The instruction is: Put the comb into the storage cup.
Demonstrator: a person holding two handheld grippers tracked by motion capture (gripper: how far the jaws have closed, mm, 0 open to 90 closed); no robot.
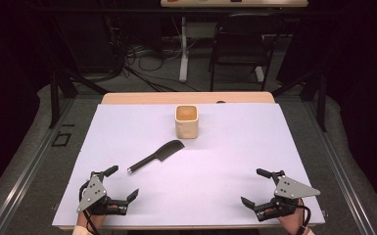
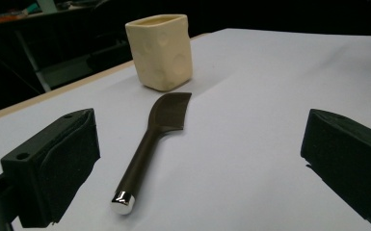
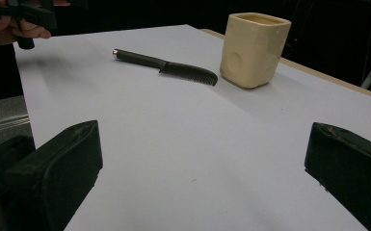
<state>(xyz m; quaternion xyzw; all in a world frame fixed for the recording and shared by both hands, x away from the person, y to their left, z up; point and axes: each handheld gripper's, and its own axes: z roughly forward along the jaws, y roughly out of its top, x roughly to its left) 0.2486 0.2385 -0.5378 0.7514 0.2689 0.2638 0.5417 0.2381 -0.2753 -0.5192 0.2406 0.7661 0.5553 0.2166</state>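
A black comb (image 1: 156,156) (image 2: 150,144) (image 3: 168,67) with a long handle and a shiny end cap lies flat on the white sheet, near the middle. Behind it stands a cream square cup (image 1: 186,121) (image 2: 161,50) (image 3: 253,48), upright and apart from the comb. My left gripper (image 1: 124,182) (image 2: 200,168) rests at the near left, open, its jaws wide apart with the comb's handle end just ahead of them. My right gripper (image 1: 256,186) (image 3: 207,178) rests at the near right, open too, with bare sheet between its jaws.
The white sheet (image 1: 235,147) covers a wooden table (image 1: 142,98) whose far edge shows behind the cup. Beyond the table are a dark chair (image 1: 240,41), a white table leg (image 1: 183,49) and loose cables on the floor. The other hand and its gripper (image 3: 21,19) show far left in the right gripper view.
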